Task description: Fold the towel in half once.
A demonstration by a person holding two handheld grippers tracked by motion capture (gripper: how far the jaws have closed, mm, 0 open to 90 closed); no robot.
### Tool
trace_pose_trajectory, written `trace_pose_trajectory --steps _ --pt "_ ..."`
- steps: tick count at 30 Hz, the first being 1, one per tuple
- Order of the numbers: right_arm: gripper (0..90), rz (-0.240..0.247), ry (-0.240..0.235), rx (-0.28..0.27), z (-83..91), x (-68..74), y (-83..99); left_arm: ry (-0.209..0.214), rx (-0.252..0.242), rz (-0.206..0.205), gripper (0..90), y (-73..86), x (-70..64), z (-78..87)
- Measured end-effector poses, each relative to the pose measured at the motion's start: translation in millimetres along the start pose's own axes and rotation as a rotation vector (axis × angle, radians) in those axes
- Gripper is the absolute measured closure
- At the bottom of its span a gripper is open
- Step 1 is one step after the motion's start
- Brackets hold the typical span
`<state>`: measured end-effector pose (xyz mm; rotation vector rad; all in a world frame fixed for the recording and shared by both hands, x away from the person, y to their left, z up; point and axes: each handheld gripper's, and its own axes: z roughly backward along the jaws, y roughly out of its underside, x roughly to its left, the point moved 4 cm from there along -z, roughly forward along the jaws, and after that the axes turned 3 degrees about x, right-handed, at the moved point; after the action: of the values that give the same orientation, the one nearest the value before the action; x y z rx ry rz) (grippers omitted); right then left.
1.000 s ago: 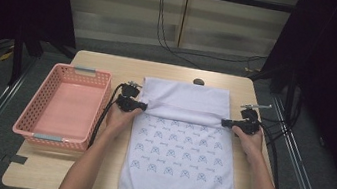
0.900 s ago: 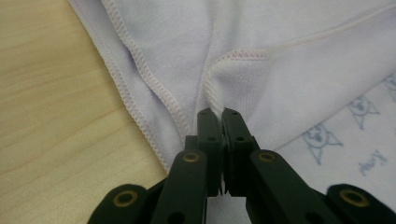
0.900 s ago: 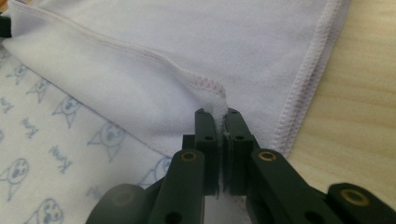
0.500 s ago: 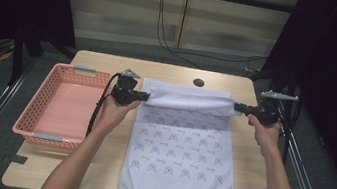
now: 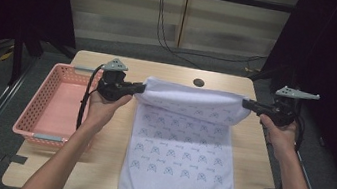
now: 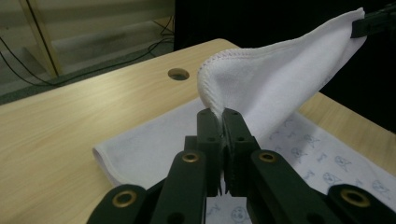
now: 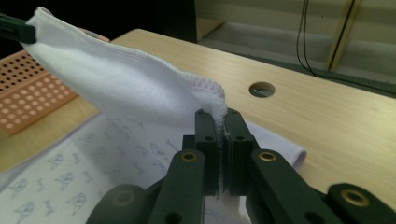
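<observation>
High view: fixed, above person's side, faces forward and down, far enough to take in whole table (image 5: 250, 142).
Left gripper view: rides low behind own fingers (image 6: 208, 126), close, faces across table toward far edge.
Right gripper view: same close setup, faces opposite way across table.
All 3 views share towel (image 5: 184, 142) and round table hole (image 5: 198, 83).

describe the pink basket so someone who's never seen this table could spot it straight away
Start at the light wooden table; a white printed towel lies down its middle, its far edge lifted between the left gripper and the right gripper. The pink basket sits at the table's left edge, beside the person's left forearm. It is the one coloured, rigid thing there: a shallow rectangular tray with perforated walls.
</observation>
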<state>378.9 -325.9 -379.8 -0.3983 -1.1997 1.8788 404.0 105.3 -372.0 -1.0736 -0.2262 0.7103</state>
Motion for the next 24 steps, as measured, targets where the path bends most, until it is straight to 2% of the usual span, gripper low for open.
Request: trace_pose_trajectory --steps 1,5,6,9,10,12,16,22,24 --pt "87.0 0.008 0.003 -0.007 4.5 2.7 -2.7 0.000 0.000 0.000 87.4 0.0 0.0 0.0" --pt "87.0 0.036 -0.005 -0.041 23.5 14.1 -11.8 0.022 -0.041 -0.018 87.4 -6.1 -14.4 18.9" --pt "87.0 0.041 0.000 -0.048 28.3 17.0 -12.8 0.010 -0.034 -0.040 87.4 -7.1 -18.9 23.5" --pt "87.0 0.055 -0.009 -0.080 40.7 28.2 -10.8 0.009 -0.030 -0.082 87.4 -5.7 -31.7 32.4" --pt "87.0 0.053 -0.015 -0.084 43.0 31.1 -8.9 0.010 -0.020 -0.097 87.4 -1.4 -36.4 34.7" --pt "87.0 0.062 -0.026 -0.077 45.6 37.7 1.8 0.019 -0.001 -0.100 87.4 9.4 -40.4 35.6" --pt "87.0 0.062 -0.047 -0.025 43.6 47.1 33.7 0.060 0.021 -0.069 87.3 49.2 -44.9 35.0" --pt "86.7 0.038 -0.088 0.085 39.3 66.2 96.4 0.109 0.109 -0.026 85.8 112.0 -53.4 24.9" --pt "86.6 0.025 -0.099 0.123 37.0 70.4 116.8 0.111 0.147 -0.010 84.9 130.3 -53.6 19.9"
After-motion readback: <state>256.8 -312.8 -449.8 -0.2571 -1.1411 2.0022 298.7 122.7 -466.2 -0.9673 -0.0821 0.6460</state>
